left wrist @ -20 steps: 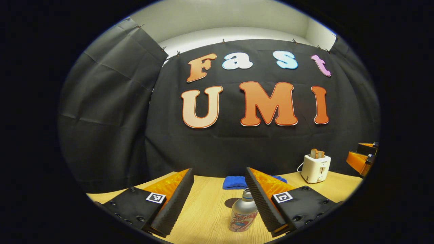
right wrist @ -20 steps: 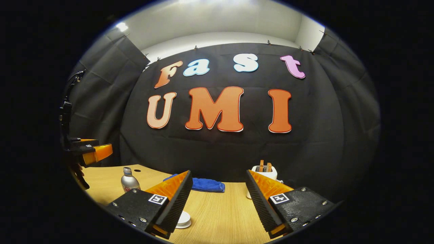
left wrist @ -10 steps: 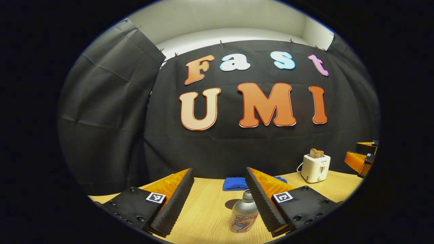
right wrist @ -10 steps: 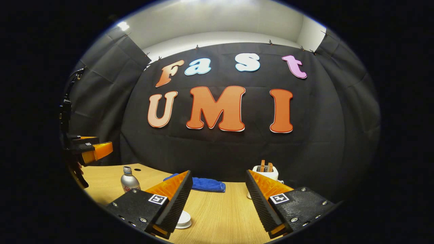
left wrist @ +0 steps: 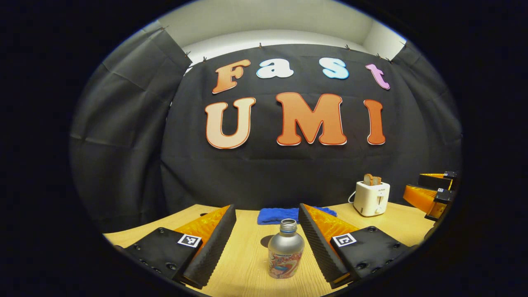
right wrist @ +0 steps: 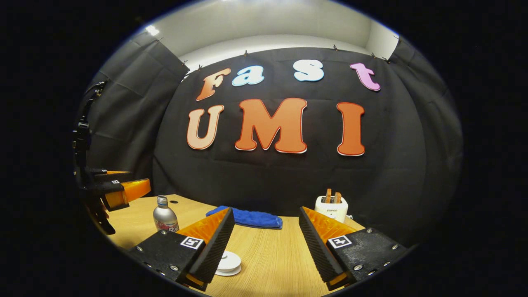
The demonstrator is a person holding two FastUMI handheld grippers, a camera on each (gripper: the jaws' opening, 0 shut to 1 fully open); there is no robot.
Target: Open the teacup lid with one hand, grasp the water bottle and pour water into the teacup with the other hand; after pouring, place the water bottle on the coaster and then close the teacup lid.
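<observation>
The light wooden table (left wrist: 247, 255) carries everything here. In the left gripper view the left gripper (left wrist: 267, 243) is spread wide with nothing held, and the small silver metal water bottle with a colourful printed label (left wrist: 285, 249) stands upright on the table between its fingers, nearer the right-hand one but touching neither. Its cap is off and the neck open. In the right gripper view the right gripper (right wrist: 266, 243) is likewise wide apart and empty, and the round white teacup lid (right wrist: 228, 262) sits low on the table just beside its left-hand finger, partly hidden by it. A white toaster with slices of bread (right wrist: 331, 207) and a folded blue cloth (right wrist: 247, 217) lie farther back near the wall
</observation>
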